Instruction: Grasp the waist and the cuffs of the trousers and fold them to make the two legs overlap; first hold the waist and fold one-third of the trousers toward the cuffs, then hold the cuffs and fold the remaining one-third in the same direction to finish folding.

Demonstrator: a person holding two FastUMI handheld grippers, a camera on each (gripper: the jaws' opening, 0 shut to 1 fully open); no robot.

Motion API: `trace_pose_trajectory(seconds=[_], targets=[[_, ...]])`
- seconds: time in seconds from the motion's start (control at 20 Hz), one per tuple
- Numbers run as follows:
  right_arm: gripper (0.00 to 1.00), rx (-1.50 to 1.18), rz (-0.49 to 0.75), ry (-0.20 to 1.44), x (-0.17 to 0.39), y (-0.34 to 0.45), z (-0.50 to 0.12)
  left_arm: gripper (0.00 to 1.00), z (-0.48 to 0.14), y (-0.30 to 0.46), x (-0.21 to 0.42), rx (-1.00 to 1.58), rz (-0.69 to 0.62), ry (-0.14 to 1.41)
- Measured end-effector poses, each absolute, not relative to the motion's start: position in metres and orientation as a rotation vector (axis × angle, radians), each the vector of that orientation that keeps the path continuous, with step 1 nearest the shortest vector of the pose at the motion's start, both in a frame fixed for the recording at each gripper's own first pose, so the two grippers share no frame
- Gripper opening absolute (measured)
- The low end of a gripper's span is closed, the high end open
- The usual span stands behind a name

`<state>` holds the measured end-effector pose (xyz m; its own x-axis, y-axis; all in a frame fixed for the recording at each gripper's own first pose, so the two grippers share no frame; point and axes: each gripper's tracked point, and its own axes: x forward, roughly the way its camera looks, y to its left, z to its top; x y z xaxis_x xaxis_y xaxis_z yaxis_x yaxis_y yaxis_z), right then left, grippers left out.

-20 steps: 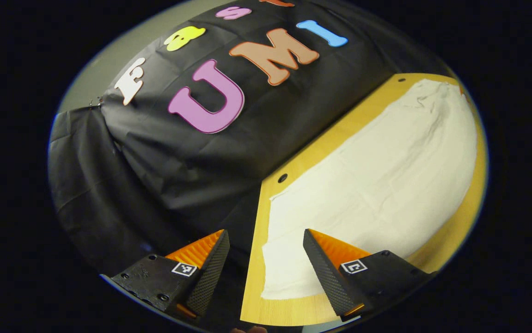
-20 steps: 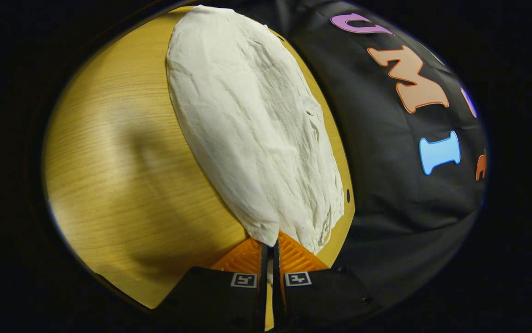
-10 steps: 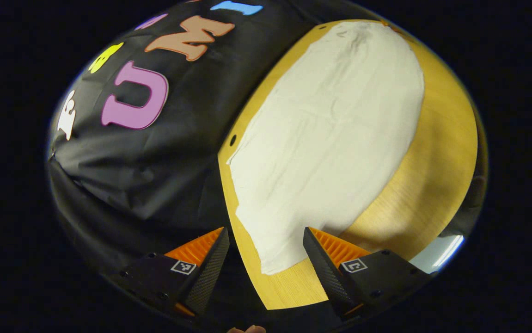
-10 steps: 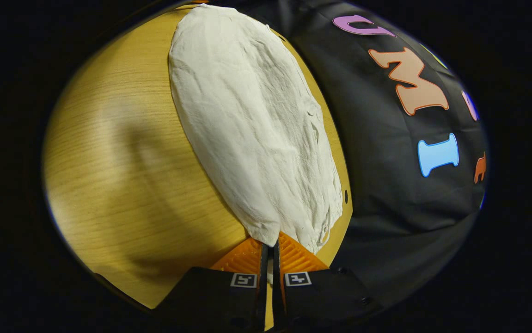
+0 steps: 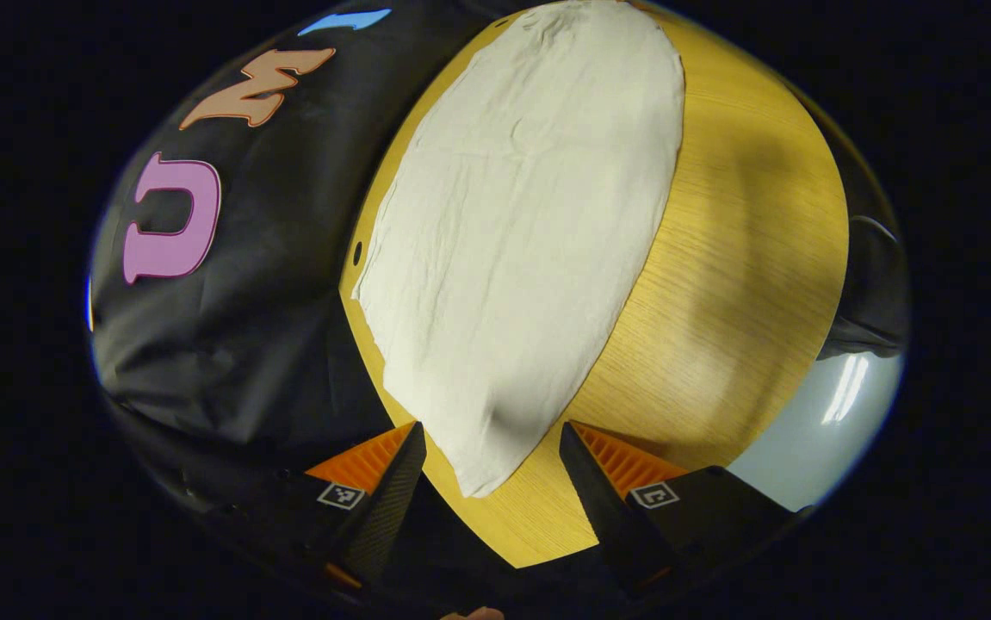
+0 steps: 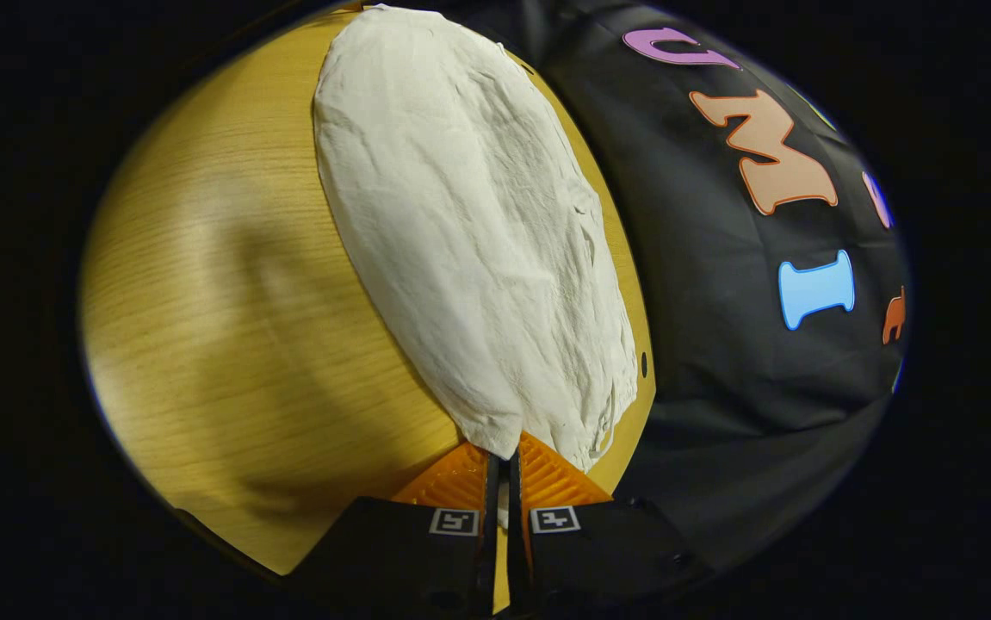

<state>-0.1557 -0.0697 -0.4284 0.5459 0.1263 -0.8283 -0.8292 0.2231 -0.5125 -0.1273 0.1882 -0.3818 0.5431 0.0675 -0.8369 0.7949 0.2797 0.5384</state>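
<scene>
One trousers [image 6: 469, 250] corner inside right tool [image 6: 502, 461]

far end of the off-white cloth trousers [image 5: 529, 241] cut off at the top edge in left gripper view. in right gripper view, the corner between the right gripper [image 6: 502, 465] fingers is hidden; probably pinched cloth.

Wooden table [image 5: 745, 284]; black cloth wall [image 6: 719, 284] beside.

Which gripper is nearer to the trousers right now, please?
Right. The right gripper is shut on a corner of the trousers; the left gripper is open, its fingers either side of the opposite end, not gripping.
</scene>
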Motion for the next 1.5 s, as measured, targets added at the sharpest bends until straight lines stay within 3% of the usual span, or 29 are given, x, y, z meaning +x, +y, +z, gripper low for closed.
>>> trace_pose_trajectory(seconds=[0.3,0.4,0.65,0.8,0.85,1.1,1.5], targets=[[0.08,-1.177,0.737,0.736,-0.156,-0.069,-0.428,0.89,-0.39,0.189,-0.095,1.289,-0.599,0.854],[0.08,-1.184,0.735,0.735,-0.156,-0.069,-0.428,0.81,-0.397,0.189,-0.087,1.319,-0.603,0.852],[0.07,-1.173,0.719,0.762,-0.155,-0.07,-0.428,0.34,-0.408,0.187,-0.093,1.307,-0.604,0.882],[0.08,-1.162,0.705,0.768,-0.153,-0.07,-0.427,0.15,-0.414,0.187,-0.097,1.257,-0.589,0.914],[0.09,-1.159,0.694,0.769,-0.153,-0.071,-0.427,0.03,-0.413,0.187,-0.095,1.255,-0.577,0.902],[0.1,-1.079,0.609,0.79,-0.143,-0.077,-0.414,0.0,-0.409,0.184,-0.101,1.095,-0.518,0.992],[0.09,-1.012,0.479,0.621,-0.077,-0.078,-0.339,0.0,-0.358,0.174,-0.056,0.927,-0.31,0.937]])
